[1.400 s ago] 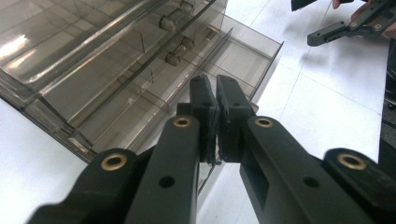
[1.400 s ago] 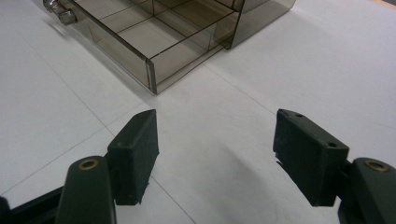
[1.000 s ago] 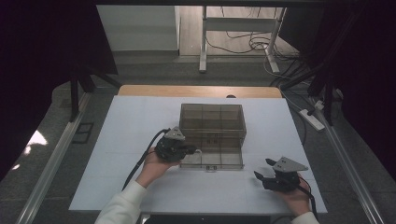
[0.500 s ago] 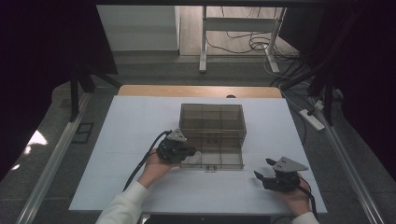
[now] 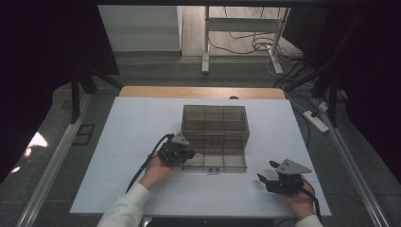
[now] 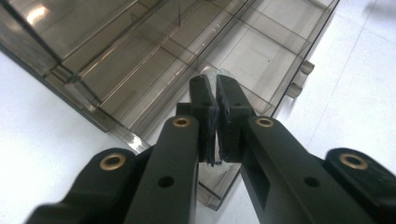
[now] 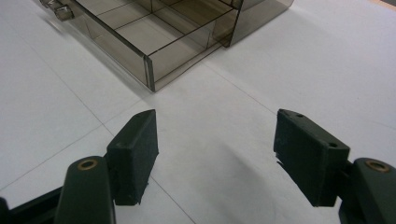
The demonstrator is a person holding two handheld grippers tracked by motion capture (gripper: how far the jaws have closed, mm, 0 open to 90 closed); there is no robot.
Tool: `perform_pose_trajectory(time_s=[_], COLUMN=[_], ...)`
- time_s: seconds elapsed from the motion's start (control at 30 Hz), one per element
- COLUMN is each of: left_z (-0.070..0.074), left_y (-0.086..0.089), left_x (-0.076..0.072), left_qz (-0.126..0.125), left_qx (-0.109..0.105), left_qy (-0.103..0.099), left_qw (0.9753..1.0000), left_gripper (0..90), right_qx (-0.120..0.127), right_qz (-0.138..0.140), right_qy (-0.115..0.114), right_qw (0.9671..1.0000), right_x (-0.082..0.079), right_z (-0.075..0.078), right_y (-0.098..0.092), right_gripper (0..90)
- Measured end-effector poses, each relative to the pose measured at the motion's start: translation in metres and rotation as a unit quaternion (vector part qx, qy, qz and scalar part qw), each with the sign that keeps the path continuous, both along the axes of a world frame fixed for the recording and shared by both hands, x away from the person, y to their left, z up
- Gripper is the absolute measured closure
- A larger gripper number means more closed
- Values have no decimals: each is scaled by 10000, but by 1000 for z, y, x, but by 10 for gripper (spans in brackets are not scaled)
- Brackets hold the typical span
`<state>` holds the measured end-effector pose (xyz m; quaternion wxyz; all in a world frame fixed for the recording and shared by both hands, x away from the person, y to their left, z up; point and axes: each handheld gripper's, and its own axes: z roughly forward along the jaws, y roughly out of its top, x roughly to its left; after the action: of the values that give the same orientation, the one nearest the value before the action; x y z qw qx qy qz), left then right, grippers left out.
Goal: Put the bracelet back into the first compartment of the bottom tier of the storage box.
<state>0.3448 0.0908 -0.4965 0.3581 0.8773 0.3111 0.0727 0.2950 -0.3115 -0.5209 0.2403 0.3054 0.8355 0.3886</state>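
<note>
Left gripper view: left gripper [image 6: 215,93] pinches a clear item [image 6: 219,74] over the organizer box [image 5: 215,124]; it may slip into the wrong compartment, while right gripper [image 5: 270,176] idles, jaws apart.

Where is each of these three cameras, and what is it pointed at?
High view: above the table, looking forward and down on the box; both hands and tongs show.
Left gripper view: on the left tongs, shut over the box.
Right gripper view: on the right tongs, open above the table.
All three share the box.
</note>
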Motion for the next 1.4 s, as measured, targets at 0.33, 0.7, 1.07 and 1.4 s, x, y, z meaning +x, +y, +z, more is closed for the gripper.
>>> perform_pose_trajectory(time_s=[0.33, 0.7, 1.07, 1.4], left_z=[-1, 7, 13, 8], left_y=[3, 6, 23, 51], left_x=[0, -5, -23, -52], left_qz=[43, 274, 457, 667], left_qx=[10, -98, -241, -353], left_qy=[-18, -341, -554, -556], left_qw=[10000, 9990, 9971, 9956], left_gripper=[852, 438, 332, 309], right_qx=[-14, 7, 85, 189], right_qz=[6, -1, 7, 69], right_qy=[8, 1, -6, -39], right_qw=[10000, 10000, 10000, 9998], right_x=[0, 0, 0, -2], right_z=[0, 0, 2, 4], right_y=[0, 0, 0, 2], right_gripper=[303, 303, 302, 301])
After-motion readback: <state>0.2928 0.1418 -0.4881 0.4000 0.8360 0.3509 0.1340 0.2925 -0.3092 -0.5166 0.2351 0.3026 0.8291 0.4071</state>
